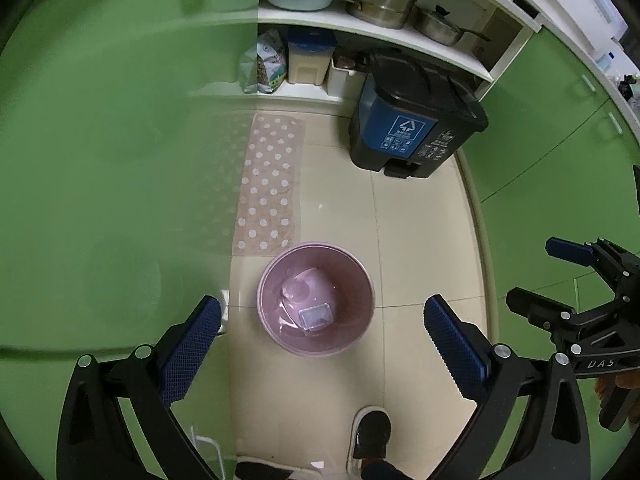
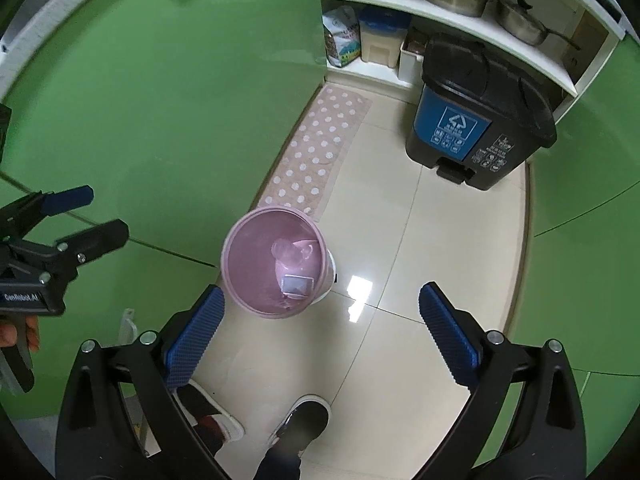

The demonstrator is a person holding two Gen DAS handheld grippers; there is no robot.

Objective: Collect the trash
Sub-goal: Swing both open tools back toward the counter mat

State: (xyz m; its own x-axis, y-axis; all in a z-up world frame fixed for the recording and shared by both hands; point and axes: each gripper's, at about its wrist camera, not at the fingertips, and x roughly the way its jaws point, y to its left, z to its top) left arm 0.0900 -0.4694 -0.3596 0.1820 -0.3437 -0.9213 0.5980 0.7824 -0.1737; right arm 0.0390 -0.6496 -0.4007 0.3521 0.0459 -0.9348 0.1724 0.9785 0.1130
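Observation:
A pink round waste bin (image 1: pixel 280 334) (image 2: pixel 244 276) stands on the tiled floor below both grippers. Inside it lie a clear plastic cup (image 1: pixel 297 290) (image 2: pixel 286 251) and a small clear box (image 1: pixel 316 316) (image 2: pixel 297 285). My left gripper (image 1: pixel 320 338) hangs high above the bin, jaws wide open, nothing between them. My right gripper (image 2: pixel 320 328) is also open and empty, above the floor just right of the bin. Each gripper shows at the edge of the other's view: the right gripper (image 1: pixel 532 276) and the left gripper (image 2: pixel 104 216).
A black and blue pedal bin (image 1: pixel 412 116) (image 2: pixel 480 120) stands at the far end before white shelves (image 1: pixel 372 36) holding pots and a basin. A pink dotted mat (image 1: pixel 272 184) lies on the floor. Green cabinet doors (image 1: pixel 100 160) flank both sides. The person's shoes (image 2: pixel 304 420) are near.

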